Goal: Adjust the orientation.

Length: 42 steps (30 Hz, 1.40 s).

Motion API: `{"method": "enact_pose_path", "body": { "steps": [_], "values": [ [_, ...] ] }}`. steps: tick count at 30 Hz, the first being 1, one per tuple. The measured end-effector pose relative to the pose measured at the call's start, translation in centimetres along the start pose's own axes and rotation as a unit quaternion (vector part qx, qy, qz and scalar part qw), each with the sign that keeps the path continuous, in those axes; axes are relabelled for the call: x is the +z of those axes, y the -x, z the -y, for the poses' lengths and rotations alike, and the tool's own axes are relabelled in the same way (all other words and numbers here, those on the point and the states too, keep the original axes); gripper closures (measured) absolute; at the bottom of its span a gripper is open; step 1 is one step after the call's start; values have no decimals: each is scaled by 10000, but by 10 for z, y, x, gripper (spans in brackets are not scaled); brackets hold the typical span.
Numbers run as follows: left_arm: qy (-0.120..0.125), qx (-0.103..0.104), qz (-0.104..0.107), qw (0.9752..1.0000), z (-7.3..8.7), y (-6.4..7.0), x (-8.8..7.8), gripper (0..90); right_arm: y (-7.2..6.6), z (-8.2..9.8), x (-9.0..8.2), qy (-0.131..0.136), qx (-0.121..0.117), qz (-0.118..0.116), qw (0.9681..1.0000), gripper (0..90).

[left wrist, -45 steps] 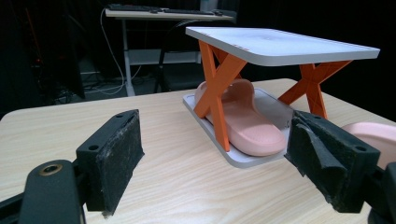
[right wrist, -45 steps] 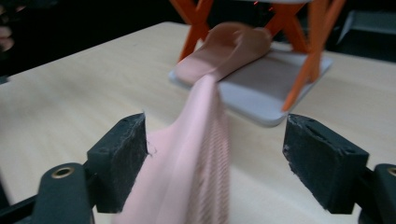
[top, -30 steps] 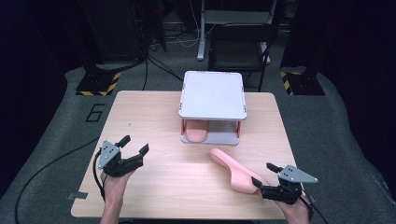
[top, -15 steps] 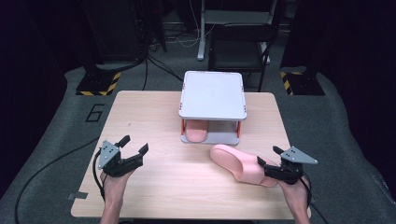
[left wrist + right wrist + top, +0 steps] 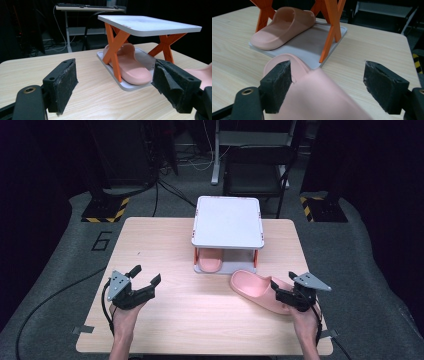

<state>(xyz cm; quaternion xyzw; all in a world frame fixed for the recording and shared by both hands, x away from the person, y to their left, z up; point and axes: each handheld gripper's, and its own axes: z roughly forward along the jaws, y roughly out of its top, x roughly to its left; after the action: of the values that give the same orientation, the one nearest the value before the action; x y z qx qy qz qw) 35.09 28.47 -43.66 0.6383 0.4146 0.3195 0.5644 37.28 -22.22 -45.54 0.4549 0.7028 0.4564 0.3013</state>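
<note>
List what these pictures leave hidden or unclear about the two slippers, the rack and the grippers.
- Slipper on the rack: high view, the rack top covers its rear.
- Loose slipper: its heel is behind the right gripper in the high view; blurred and cut off by the bottom edge in the right gripper view.
- Right gripper's grip: whether its fingers press the slipper is unclear.
- Left gripper: wide open, nothing hidden.

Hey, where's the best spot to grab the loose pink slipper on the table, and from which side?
Grip the pink slipper across its heel end, coming from the person's right side where the right gripper sits, jaws open. The slipper lies flat, toe toward the white rack, so the heel is the nearest narrow part, probably fitting between the jaws.
</note>
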Motion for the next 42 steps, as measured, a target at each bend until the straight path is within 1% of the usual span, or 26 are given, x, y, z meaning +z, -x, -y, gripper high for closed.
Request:
{"method": "enact_pose_path", "body": {
  "steps": [2,3,4,6,7,8,11,12,14,15,16,18,21,22,24,26,27,28,29,33,34,37,38,40,42],
  "values": [
    [7,-5,-13,10000,0,0,1,192,-9,-1,9,-126,-51,102,9999,202],
    [3,-15,-3,10000,1,0,1,192,-14,-2,14,-129,-65,163,9998,198],
    [18,-8,-4,10000,1,0,1,192,-18,-2,18,-187,-97,234,9995,196],
    [38,-21,-4,10000,0,0,1,192,-26,-2,26,-365,-235,413,9982,188],
    [28,-22,-9,10000,0,-1,0,192,-28,-1,29,-430,-300,512,9973,188],
    [59,-23,-4,10000,0,-1,0,192,-30,0,30,-504,-333,554,9966,188],
    [78,-54,-34,9999,-1,-3,-2,192,-31,6,29,-625,-383,633,9953,198],
    [92,-62,-32,9999,-1,-3,-2,192,-31,9,27,-627,-360,621,9954,204],
    [110,-53,-37,9999,-1,-3,-2,192,-27,14,22,-638,-324,572,9958,198],
    [94,-57,-31,9999,-1,-3,-3,192,-25,17,18,-577,-202,434,9972,195],
    [92,-69,-29,9999,0,-3,-3,192,-23,19,14,-595,-140,387,9974,192],
    [64,-47,-35,10000,0,-3,-3,192,-22,22,7,-592,-216,380,9973,195],
    [98,-63,-28,9999,0,-3,-2,192,-18,27,-3,-571,-145,277,9979,188],
    [103,-67,-31,9999,0,-3,-2,192,-16,29,-8,-589,-195,310,9976,188],
    [98,-63,-26,9999,-1,-3,-2,192,-12,32,-15,-553,-164,363,9977,194],
    [93,-54,-18,9999,-1,-3,-1,192,-3,37,-26,-512,-43,425,9978,191],
    [81,-58,-17,9999,-1,-2,-1,192,1,39,-29,-499,40,429,9978,186],
    [72,-54,-6,10000,-2,-2,0,192,4,41,-32,-492,70,401,9980,183],
    [77,-56,-5,10000,-2,-2,0,192,9,43,-36,-486,103,492,9976,179],
    [52,-30,37,10000,-1,1,3,192,22,48,-43,-430,267,619,9968,186],
    [50,-39,36,10000,-1,2,3,192,25,49,-44,-427,294,700,9962,186],
    [42,-27,72,10000,-2,4,4,192,34,50,-44,-418,457,803,9948,187],
    [35,-18,72,10000,-2,4,4,192,37,50,-44,-420,543,808,9944,194],
    [57,-30,65,10000,-2,3,5,192,39,50,-45,-421,573,711,9949,197],
    [44,-28,64,10000,-2,3,4,192,36,49,-46,-351,510,681,9958,199]
  ]
}}
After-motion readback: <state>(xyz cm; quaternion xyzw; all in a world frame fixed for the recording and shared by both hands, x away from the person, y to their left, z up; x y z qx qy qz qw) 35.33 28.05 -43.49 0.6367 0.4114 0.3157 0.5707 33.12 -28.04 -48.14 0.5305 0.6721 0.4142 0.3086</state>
